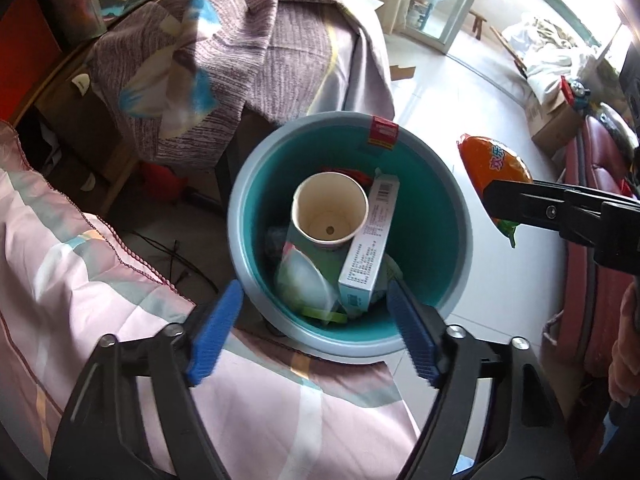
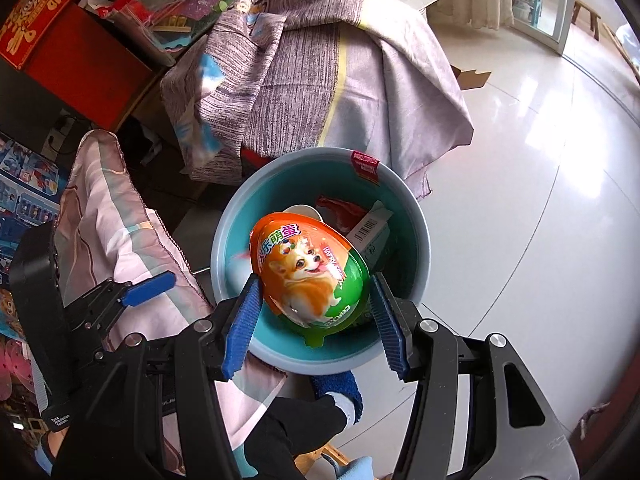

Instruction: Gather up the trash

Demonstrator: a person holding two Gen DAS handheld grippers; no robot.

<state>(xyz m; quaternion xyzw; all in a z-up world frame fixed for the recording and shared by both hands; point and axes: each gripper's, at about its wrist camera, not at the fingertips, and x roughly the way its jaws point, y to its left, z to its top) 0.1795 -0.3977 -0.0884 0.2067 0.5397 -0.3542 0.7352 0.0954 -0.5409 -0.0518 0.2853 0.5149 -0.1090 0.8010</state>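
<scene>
- Done: the bin (image 1: 448,216) on the floor already holds a cup (image 1: 330,210), a box (image 1: 370,240) and other wrappers.
- In hand: the right claw (image 2: 316,308) grips an egg pack (image 2: 310,276), held over the bin mouth.
- Left claw (image 1: 316,328): released, empty, above the near rim.
- Left to do, by judgement: release the pack into the bin.

Far centre: purple striped blanket (image 2: 304,68) draped over furniture
Near left: pink quilt (image 1: 100,280)
Far left: red box (image 2: 38,12)
Right: glossy white floor (image 2: 540,200)
</scene>
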